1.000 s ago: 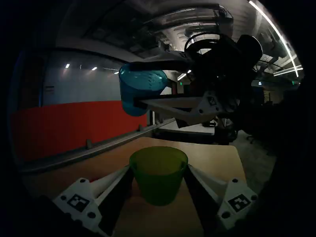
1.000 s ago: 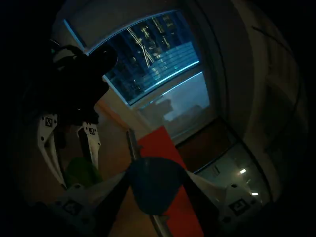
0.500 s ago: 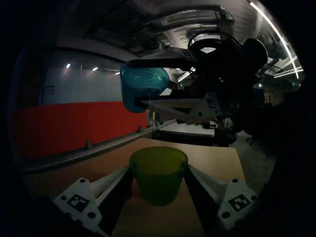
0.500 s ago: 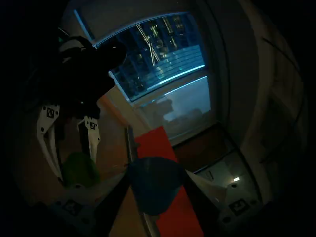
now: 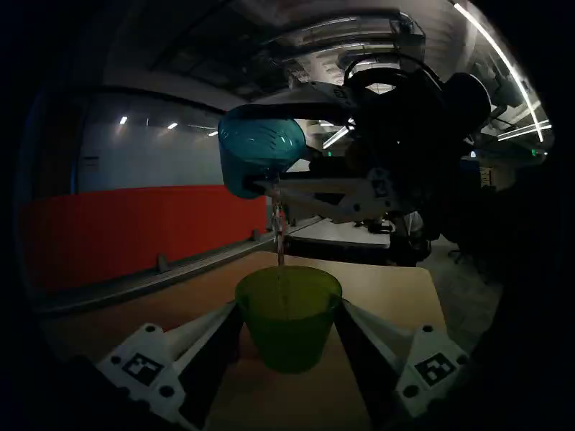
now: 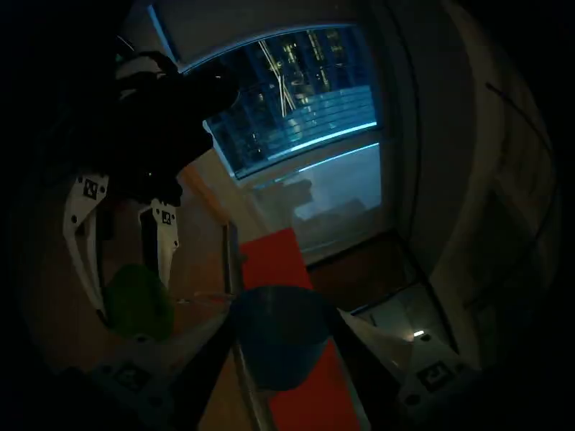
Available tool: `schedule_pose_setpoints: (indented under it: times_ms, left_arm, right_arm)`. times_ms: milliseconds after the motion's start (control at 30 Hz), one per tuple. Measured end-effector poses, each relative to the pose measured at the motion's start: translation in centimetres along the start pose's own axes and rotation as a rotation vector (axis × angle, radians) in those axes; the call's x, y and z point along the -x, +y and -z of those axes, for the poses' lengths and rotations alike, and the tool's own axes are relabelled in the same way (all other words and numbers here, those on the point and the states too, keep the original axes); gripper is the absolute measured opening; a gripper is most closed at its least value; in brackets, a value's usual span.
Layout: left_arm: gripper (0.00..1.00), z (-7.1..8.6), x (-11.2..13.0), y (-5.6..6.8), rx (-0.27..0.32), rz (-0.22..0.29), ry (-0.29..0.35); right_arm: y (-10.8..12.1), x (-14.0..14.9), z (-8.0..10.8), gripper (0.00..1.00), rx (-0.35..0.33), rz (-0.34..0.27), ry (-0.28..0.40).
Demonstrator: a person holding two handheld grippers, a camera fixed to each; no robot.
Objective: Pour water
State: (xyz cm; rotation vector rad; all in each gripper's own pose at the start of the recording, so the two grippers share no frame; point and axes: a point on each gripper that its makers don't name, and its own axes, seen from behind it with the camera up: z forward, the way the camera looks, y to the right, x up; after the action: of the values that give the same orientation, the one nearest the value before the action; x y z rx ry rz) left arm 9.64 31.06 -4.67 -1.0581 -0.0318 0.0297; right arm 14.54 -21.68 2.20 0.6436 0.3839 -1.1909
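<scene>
A green cup (image 5: 289,316) stands upright on the wooden table (image 5: 388,284), and my left gripper (image 5: 290,327) is shut on it, a finger pressing each side. Above it my right gripper (image 5: 262,154) is shut on a blue cup (image 5: 257,151) that lies tipped on its side. A thin stream of water (image 5: 277,230) falls from the blue cup's rim into the green cup. In the right gripper view the blue cup (image 6: 282,334) sits between my right gripper's (image 6: 282,337) fingers, with the green cup (image 6: 136,302) at the lower left.
A red partition (image 5: 144,223) with a metal rail runs along the table's left side. Behind the table are dim office desks (image 5: 352,233). A large window (image 6: 309,108) shows lit buildings outside. The room is dark.
The blue cup has tipped further over, and water now streams from it into the green cup. The green cup and left gripper have stayed in place.
</scene>
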Motion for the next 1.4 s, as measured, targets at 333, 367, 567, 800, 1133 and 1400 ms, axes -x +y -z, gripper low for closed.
schedule_pose_setpoints:
  times_ms: [333,367,567,800,1133,1400]
  left_arm:
    - [0.85,-0.1,0.0,0.2,0.003,-0.001,0.001]
    - [0.85,-0.1,0.1,0.2,0.003,-0.002,0.0]
    - [0.85,-0.1,0.0,0.3,0.004,-0.004,-0.001]
    - [0.85,-0.1,-0.1,0.5,0.006,-0.006,0.001]
    - [0.85,0.1,-0.2,0.6,0.005,-0.008,0.002]
    - [0.84,0.2,-0.5,0.8,0.008,-0.014,0.003]
  right_arm:
    - [0.2,0.1,0.0,0.94,0.006,0.032,-0.002]
    - [0.2,0.1,0.0,0.94,0.007,0.035,-0.001]
    - [0.5,0.1,-0.1,0.94,0.012,0.059,-0.002]
    - [0.6,0.2,-0.2,0.93,0.016,0.083,-0.001]
    - [1.0,-0.1,-0.2,0.93,0.023,0.123,-0.004]
    - [1.3,-0.4,-0.2,0.93,0.029,0.165,-0.004]
